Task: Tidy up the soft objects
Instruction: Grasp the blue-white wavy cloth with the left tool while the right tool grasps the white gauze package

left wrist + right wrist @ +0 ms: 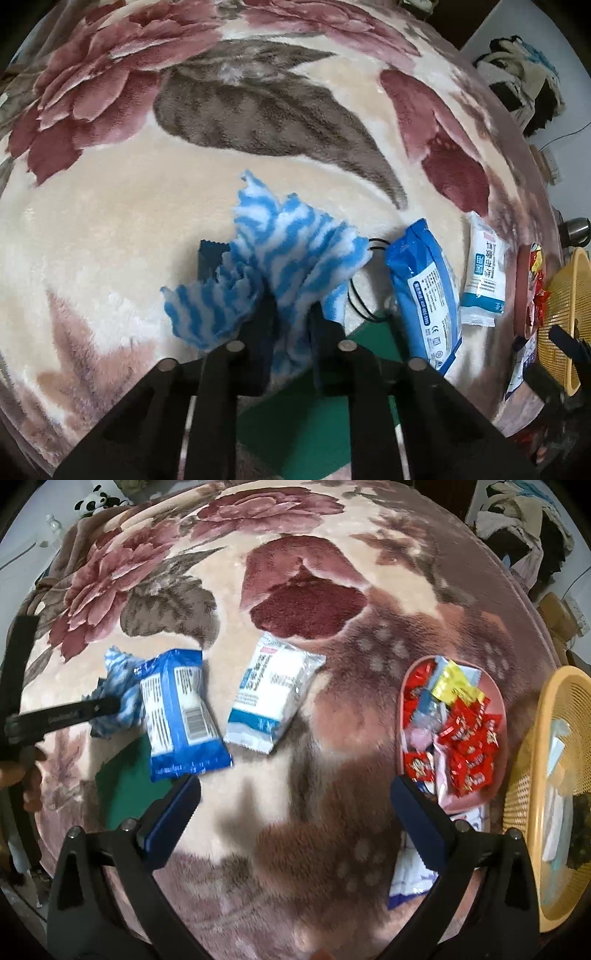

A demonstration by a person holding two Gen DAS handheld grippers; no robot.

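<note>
L wrist view: left gripper (291,314) clamped on blue-white striped cloth (284,243), bunched up over floral blanket (110,221). Blue wipes pack (424,295) just to its right, white pack (484,273) beyond, yellow basket (569,314) at far right.

R wrist view: right gripper (295,812) wide open, holding nothing, above blanket. Pink tray (495,698) w/ red candy wrappers near basket.
</note>
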